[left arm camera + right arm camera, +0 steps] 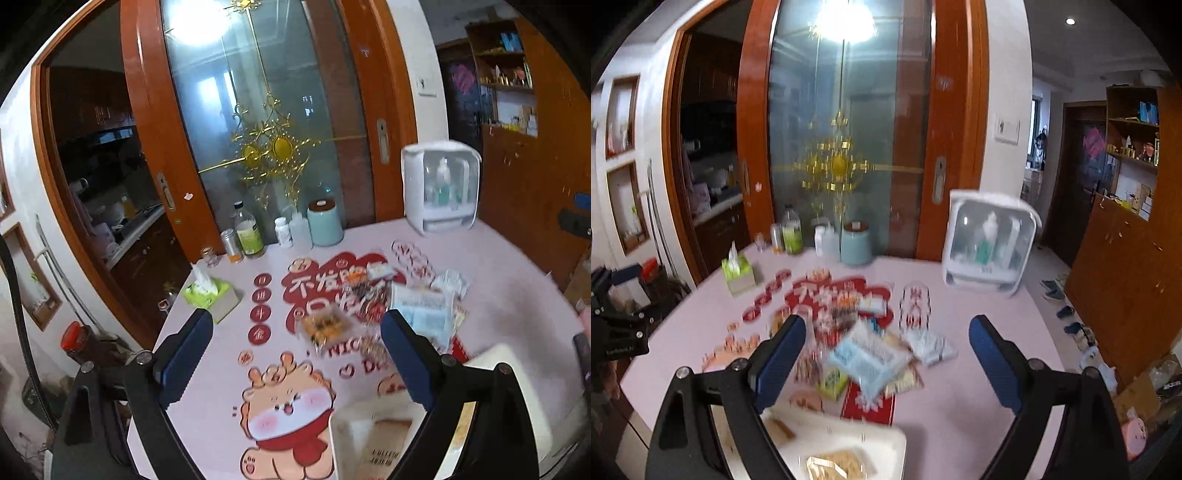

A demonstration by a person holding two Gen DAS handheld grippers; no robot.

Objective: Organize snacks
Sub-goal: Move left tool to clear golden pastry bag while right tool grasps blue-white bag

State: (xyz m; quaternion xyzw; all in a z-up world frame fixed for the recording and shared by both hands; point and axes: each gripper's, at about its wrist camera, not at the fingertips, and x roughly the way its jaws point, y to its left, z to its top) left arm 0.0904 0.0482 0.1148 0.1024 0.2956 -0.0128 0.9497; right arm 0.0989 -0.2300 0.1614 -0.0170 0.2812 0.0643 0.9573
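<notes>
Progress: early stage, by my judgement. A white bin (834, 439) sits at the near edge of the table (979, 406) and already holds at least one tan packet (838, 459); the left view shows what looks like a brown pack (384, 443) inside it as well.

Outstanding: most of the snacks (864, 354) lie loose in a pile at mid-table, beyond the bin and apart from it. The pile includes a pale blue bag (868, 360), a small green pack (833, 380), an orange packet (325, 326) and several white sachets (931, 347). Blur prevents an exact count.

Left gripper (295, 354): jaws spread wide, nothing between them, above the table short of the pile.

Right gripper (886, 354): jaws likewise spread and empty, aimed over the pile, with the bin below its near finger.

Other items along the far edge, namely a tissue box (738, 273), bottles (791, 230), a teal canister (855, 243) and a white cabinet (988, 245), stand well clear of the snacks.
</notes>
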